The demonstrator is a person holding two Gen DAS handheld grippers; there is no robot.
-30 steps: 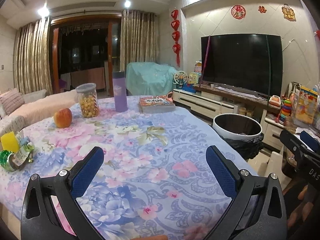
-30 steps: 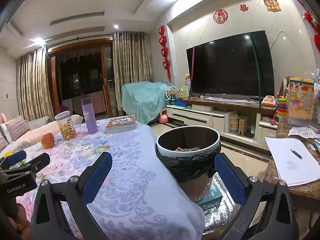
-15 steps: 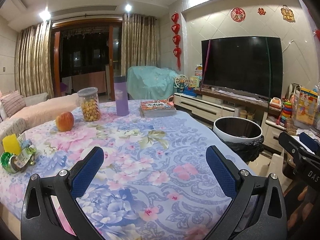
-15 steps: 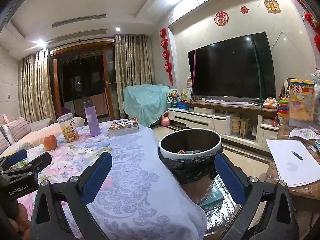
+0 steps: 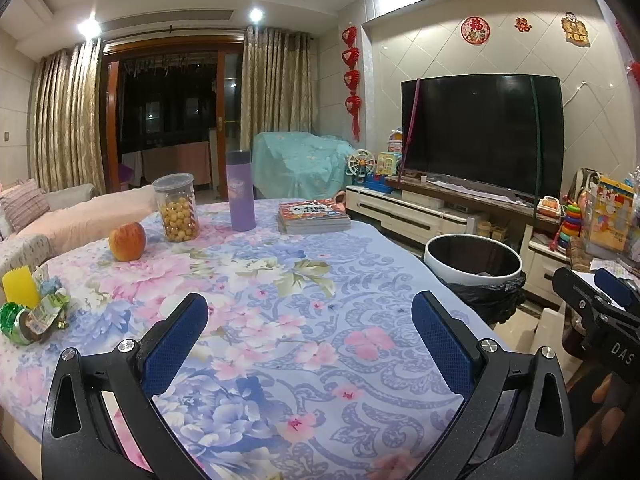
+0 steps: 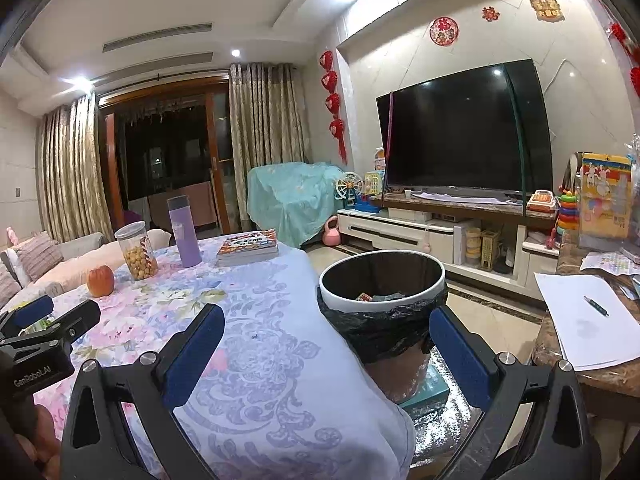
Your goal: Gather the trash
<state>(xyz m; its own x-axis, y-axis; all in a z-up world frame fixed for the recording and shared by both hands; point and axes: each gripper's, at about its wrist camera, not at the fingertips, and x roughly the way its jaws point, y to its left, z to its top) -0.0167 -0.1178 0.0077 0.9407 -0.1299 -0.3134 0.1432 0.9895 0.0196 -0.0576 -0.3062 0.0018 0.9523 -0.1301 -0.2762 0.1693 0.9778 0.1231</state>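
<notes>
A white trash bin (image 5: 472, 256) with a black liner stands on the floor right of the table; in the right wrist view the bin (image 6: 382, 280) holds some litter. A heap of trash lies at the table's left edge: a crumpled green wrapper (image 5: 28, 320) and a yellow piece (image 5: 20, 286). My left gripper (image 5: 310, 340) is open and empty above the flowered tablecloth (image 5: 280, 300), well right of the trash. My right gripper (image 6: 326, 354) is open and empty, just in front of the bin.
On the table's far side stand an apple (image 5: 127, 241), a jar of yellow balls (image 5: 176, 208), a purple bottle (image 5: 240, 190) and a stack of books (image 5: 312, 216). A TV stand (image 6: 440, 232) runs behind the bin. A side table with paper and pen (image 6: 588, 320) is at the right.
Both views have tilted slightly upward, so the table and bin sit lower in frame. Both grippers stay open and empty.
</notes>
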